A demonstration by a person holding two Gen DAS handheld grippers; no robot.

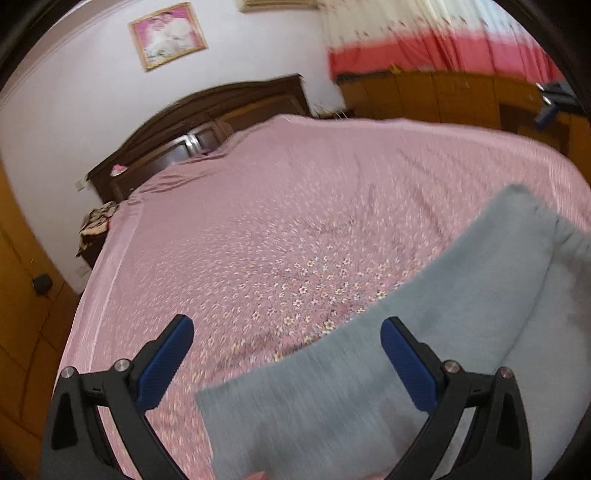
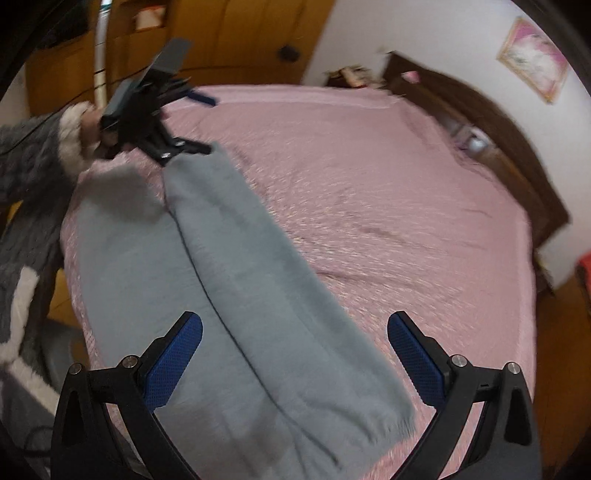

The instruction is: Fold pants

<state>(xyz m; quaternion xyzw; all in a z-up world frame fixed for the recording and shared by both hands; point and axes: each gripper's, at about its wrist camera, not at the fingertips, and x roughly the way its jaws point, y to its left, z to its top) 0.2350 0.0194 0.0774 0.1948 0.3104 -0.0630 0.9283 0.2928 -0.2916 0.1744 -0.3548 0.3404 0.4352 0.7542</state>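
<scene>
We see the gray pants (image 2: 236,295) lying flat on the pink bed (image 2: 388,192), near the edge of the bed closest to us. They look soft and fuzzy, and a dark line runs down the middle of them between the two legs. Our right tongs (image 2: 295,354) hang above one end of the pants with their blue pads (image 2: 173,362) spread wide and nothing between them. Our left tongs (image 1: 286,354) are spread wide too, up over the other end of the pants (image 1: 424,332), and they hold nothing. From the right camera we can see the left tongs (image 2: 201,123) far off at the top end of the pants, held by a hand (image 2: 90,127) in a fluffy gray sleeve (image 2: 33,155) with a white cuff. The bed cover has little flowers on it. Behind the bed is a dark wood headboard (image 1: 207,122), and a picture in a gold frame (image 1: 168,35) hangs on the pale wall. A red and white curtain (image 1: 436,33) hangs by some brown wood cupboards (image 1: 424,96).
</scene>
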